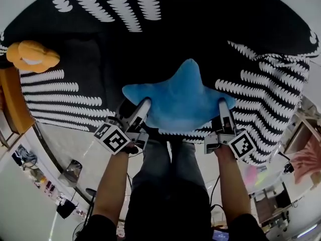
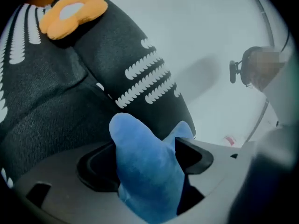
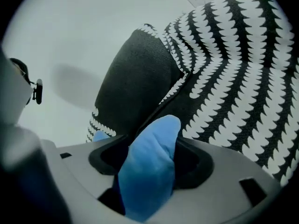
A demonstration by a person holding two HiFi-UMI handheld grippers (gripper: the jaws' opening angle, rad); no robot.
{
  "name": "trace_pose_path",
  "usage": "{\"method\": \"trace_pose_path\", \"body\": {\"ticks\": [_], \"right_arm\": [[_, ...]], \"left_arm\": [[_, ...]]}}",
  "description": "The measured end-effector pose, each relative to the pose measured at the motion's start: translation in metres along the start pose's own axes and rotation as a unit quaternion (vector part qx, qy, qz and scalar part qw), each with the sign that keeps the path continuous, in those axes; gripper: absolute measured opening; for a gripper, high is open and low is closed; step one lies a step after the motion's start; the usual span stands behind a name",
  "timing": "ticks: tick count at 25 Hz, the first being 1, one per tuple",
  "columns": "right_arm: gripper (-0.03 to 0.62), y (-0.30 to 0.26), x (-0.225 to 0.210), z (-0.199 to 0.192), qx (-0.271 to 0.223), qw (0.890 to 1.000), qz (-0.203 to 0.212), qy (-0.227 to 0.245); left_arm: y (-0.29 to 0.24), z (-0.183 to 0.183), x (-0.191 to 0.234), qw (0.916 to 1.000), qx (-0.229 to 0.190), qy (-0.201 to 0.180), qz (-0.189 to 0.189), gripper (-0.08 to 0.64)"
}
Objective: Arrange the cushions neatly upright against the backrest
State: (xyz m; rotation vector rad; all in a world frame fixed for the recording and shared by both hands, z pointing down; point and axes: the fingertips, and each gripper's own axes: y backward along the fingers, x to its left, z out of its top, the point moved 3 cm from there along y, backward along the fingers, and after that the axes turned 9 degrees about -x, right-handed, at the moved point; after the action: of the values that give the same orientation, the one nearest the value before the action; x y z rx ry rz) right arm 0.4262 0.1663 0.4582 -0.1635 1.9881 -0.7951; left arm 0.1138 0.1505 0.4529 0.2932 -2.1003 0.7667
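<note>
Step in hand: the pick-up of the blue star cushion (image 1: 175, 102). It lies flat at the front edge of the sofa seat (image 1: 100, 59), one point aimed at the backrest (image 1: 115, 6), well short of it. I've got it by two side points, one in each pair of tongs.

Left tongs (image 1: 143, 107): spread wide w/ the star's left point between them. The plush fills the gap, but I can't see it squeezed, so I read that side as not yet clamped. Right tongs (image 1: 222, 109): narrower, and the right point looks pinched between the pads, so held, I'd say.

Next move, as I judge it: close the left on its point, then lift both together, carry the star back over the seat and tip it up so it leans on the backrest, bottom points on the seat. Plush is soft and floppy, so an uneven grip will prob. let it sag or twist. After that there's the orange flower cushion (image 1: 32, 55), at the sofa's left end, still to be placed.

Views: head view alone gives the whole star, both tongs and how far the backrest is. It can't show pad contact, though; the gripper views do, each w/ a blue point standing up between its jaws. Left gripper view also catches the orange flower perched atop the dark upholstery. Right gripper view has no flower, just the patterned cover and pale floor (image 3: 70, 41).
</note>
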Motion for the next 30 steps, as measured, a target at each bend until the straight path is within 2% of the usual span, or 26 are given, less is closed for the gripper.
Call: {"method": "trace_pose_path", "body": {"ticks": [2, 4, 10, 16, 23, 26, 28, 30], "right_arm": [[0.296, -0.011, 0.014, 0.004, -0.014, 0.999, 0.034, 0.007], [0.296, -0.019, 0.029, 0.013, -0.023, 0.998, 0.059, 0.01], [0.298, -0.05, 0.084, 0.034, -0.048, 0.993, 0.104, 0.028], [0.298, -0.075, 0.103, 0.069, -0.075, 0.987, 0.134, 0.051], [0.298, -0.092, 0.116, 0.087, -0.099, 0.981, 0.15, 0.067], [0.304, -0.098, 0.113, 0.088, -0.109, 0.98, 0.151, 0.073], [0.34, -0.105, 0.111, 0.082, -0.106, 0.98, 0.144, 0.086], [0.348, -0.11, 0.112, 0.074, -0.103, 0.981, 0.134, 0.096]], "left_arm": [[-0.012, 0.021, -0.005, 0.9995, -0.006, -0.024, -0.021, 0.391], [-0.02, 0.04, -0.015, 0.9987, -0.019, -0.032, -0.036, 0.391], [-0.041, 0.105, -0.039, 0.9941, -0.07, -0.047, -0.068, 0.39], [-0.074, 0.121, -0.055, 0.991, -0.091, -0.058, -0.079, 0.383], [-0.095, 0.13, -0.061, 0.9889, -0.074, -0.081, -0.1, 0.383], [-0.108, 0.129, -0.057, 0.9889, -0.068, -0.089, -0.097, 0.383], [-0.113, 0.128, -0.045, 0.9899, -0.063, -0.103, -0.075, 0.385], [-0.112, 0.131, -0.03, 0.991, -0.069, -0.105, -0.046, 0.388]]}}
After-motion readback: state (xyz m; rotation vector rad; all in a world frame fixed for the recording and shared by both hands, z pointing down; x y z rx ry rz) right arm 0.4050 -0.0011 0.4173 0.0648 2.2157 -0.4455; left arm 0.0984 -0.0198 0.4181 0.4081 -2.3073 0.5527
